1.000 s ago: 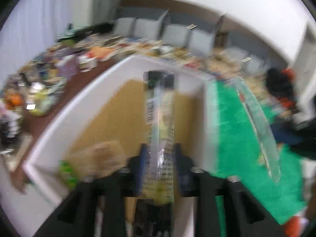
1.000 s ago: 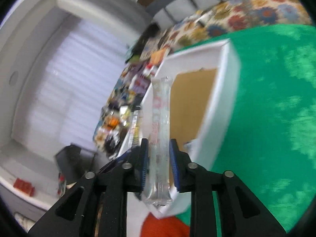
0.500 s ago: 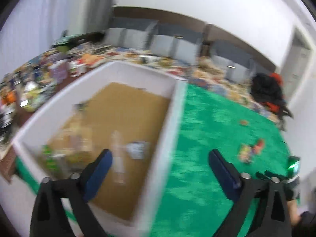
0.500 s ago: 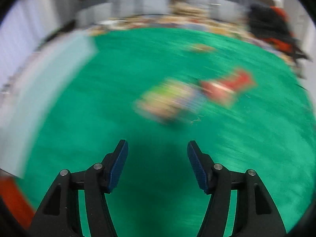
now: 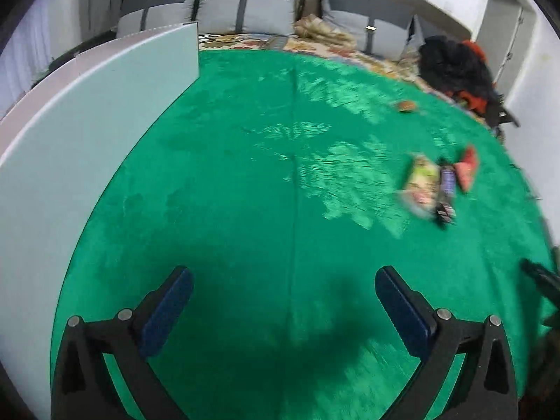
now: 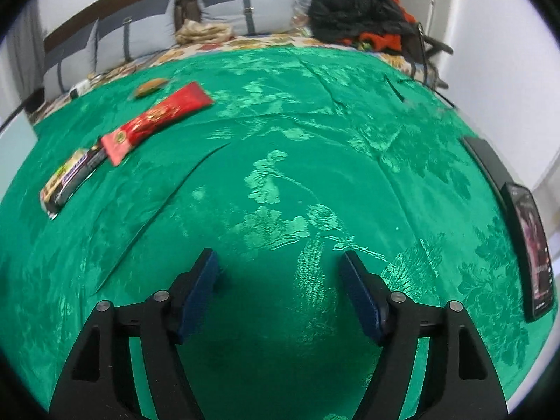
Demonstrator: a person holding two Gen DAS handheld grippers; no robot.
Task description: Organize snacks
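Observation:
My left gripper (image 5: 283, 283) is open and empty above the green cloth (image 5: 245, 192). The white box (image 5: 87, 105) stands to its left. Far to the right lie a yellow snack bag (image 5: 421, 183), a dark bar (image 5: 446, 189) and a red packet (image 5: 467, 168). My right gripper (image 6: 280, 267) is open and empty over the cloth (image 6: 297, 161). In its view a red packet (image 6: 157, 119) and a dark bar (image 6: 73, 178) lie at the left, and a small brown snack (image 6: 150, 85) lies farther back.
A phone (image 6: 533, 245) lies at the cloth's right edge. Grey sofa cushions (image 5: 245, 10) and a black and orange bag (image 6: 357, 10) are at the back. A small brown snack (image 5: 406, 105) lies far right on the cloth.
Both grippers let go of their clear snack sticks over the white box, opened, and swung right, away from the box, toward the loose snacks on the green cloth.

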